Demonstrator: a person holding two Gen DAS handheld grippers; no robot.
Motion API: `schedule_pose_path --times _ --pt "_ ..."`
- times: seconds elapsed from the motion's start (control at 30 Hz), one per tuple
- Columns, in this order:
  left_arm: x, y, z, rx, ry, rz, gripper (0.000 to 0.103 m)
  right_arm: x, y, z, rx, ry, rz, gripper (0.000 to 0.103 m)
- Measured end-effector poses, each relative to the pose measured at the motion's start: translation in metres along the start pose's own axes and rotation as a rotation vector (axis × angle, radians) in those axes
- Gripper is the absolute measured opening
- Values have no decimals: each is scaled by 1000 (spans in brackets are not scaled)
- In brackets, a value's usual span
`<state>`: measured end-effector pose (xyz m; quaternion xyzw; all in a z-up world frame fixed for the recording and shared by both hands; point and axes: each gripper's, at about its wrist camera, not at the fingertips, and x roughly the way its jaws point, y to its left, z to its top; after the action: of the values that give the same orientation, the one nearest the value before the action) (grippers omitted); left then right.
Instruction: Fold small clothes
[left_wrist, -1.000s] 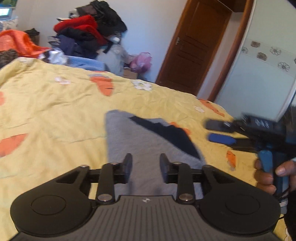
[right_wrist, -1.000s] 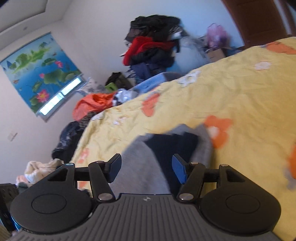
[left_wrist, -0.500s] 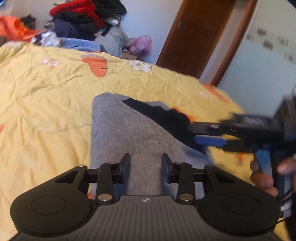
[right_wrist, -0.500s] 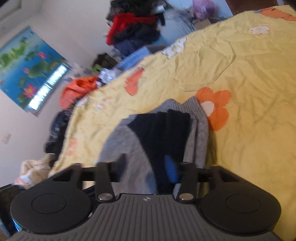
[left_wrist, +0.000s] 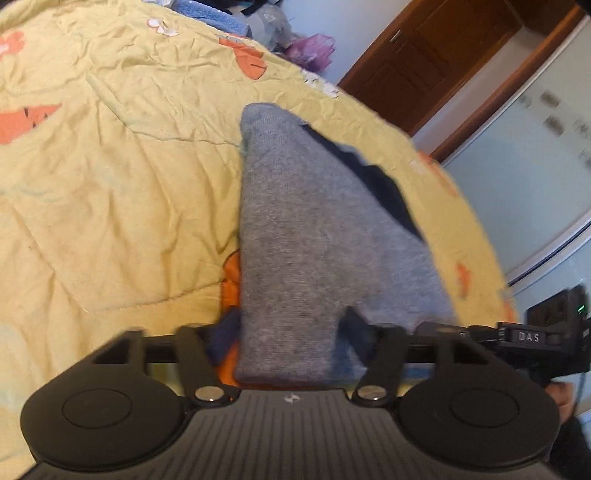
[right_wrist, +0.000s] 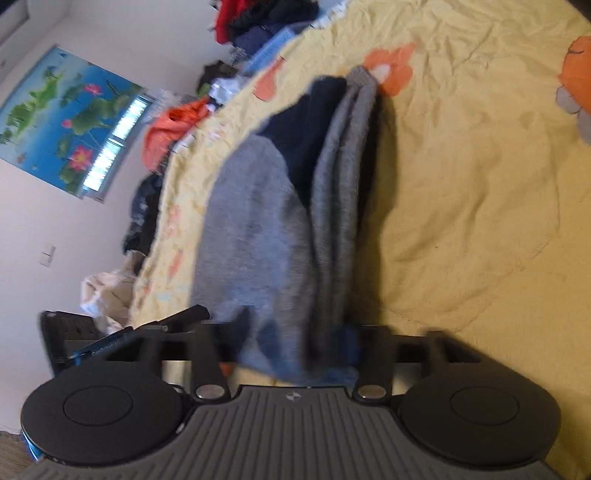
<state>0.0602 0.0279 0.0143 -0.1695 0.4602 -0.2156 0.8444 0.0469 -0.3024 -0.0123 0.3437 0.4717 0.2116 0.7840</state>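
A small grey garment (left_wrist: 310, 229) with a dark navy part (left_wrist: 384, 188) lies on the yellow bedspread (left_wrist: 110, 177). My left gripper (left_wrist: 288, 336) is open, with the garment's near edge between its fingers. In the right wrist view the same grey garment (right_wrist: 258, 229), folded with the navy part (right_wrist: 310, 125) on top, runs away from the camera. My right gripper (right_wrist: 295, 339) is open, with the garment's near end between its fingers. The right gripper's body also shows at the right edge of the left wrist view (left_wrist: 535, 338).
A pile of clothes (right_wrist: 258, 22) sits past the far edge of the bed. A brown door (left_wrist: 436, 59) and a pale wardrobe (left_wrist: 535, 177) stand to the right. A window with a flower blind (right_wrist: 70, 122) is on the left wall.
Both grippers have moved down and forward onto the garment's near edge. Their jaws stand wider now, and the cloth lies between the fingers of each.
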Motion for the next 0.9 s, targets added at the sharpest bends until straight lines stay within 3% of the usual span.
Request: schedule_pose_path --times 0.13,0.23,0.6,0.9 --pt "2 -5 2 25 38 50 26 3 10 -3 -52 6 -20 22" --pt "2 -7 1 49 41 62 21 3 14 -3 -71 8 -22 22" --pt "-10 -17 1 79 42 83 14 -8 16 2 -58 -1 23 21" --pt "-44 -25 -10 98 29 22 13 -29 10 -9 -32 19 87 21"
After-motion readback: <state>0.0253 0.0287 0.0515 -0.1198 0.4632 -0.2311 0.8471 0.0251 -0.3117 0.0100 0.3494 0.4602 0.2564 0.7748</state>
